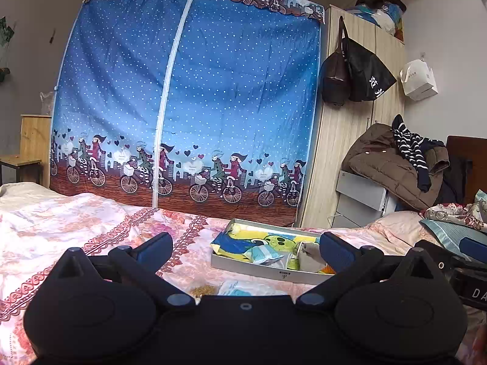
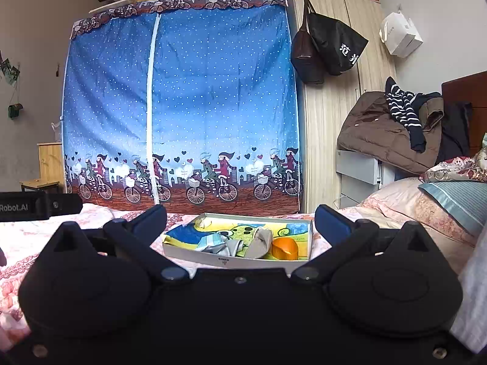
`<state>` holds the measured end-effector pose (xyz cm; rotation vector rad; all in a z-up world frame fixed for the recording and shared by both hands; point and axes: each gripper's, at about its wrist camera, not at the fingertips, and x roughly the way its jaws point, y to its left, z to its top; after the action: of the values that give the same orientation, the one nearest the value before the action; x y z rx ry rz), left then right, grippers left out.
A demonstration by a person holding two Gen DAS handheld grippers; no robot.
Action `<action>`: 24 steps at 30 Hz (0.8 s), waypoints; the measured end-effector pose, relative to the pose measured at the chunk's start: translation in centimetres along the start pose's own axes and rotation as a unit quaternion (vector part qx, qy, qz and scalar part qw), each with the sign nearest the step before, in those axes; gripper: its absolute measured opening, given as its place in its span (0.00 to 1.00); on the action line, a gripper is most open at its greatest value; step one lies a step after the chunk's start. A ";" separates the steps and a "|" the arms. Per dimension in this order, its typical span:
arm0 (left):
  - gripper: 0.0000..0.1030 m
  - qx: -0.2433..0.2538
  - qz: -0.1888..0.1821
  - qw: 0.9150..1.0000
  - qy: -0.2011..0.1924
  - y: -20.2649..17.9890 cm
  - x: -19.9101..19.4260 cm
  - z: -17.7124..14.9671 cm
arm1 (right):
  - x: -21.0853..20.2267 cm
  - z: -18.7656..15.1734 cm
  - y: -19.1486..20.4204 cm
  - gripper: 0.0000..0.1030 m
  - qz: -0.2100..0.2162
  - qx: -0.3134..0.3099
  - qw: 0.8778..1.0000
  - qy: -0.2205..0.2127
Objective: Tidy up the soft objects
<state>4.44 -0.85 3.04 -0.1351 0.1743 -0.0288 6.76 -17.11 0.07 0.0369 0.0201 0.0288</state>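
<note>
A shallow white box lies on the pink floral bed. It holds a yellow and blue cartoon cloth, grey and light blue socks and an orange soft item. A pale blue and white cloth and a small golden piece lie on the bed just before the box. My left gripper is open and empty, above the box's near left side. My right gripper is open and empty, held over the box.
A blue zip fabric wardrobe stands behind the bed, with a wooden cupboard and hanging bags to its right. A brown coat lies on grey drawers. Pillows lie at the right.
</note>
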 end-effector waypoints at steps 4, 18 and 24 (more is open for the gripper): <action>0.99 0.003 0.004 1.000 0.003 0.4 -1.9 -0.6 | -0.9 -0.2 0.7 1.00 -0.010 0.001 1.000 -0.002; 0.99 -0.020 0.016 0.999 0.026 2.7 -4.3 -3.1 | -1.9 -2.0 2.1 1.00 -0.047 0.012 0.999 0.009; 0.99 -0.036 0.031 0.997 0.066 3.2 -2.7 -3.6 | -0.3 -2.4 2.2 1.00 -0.050 0.008 0.998 0.040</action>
<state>1.18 1.96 -0.45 -0.2004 0.3118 0.0312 6.33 -14.87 -2.25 0.0501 0.1028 -0.0705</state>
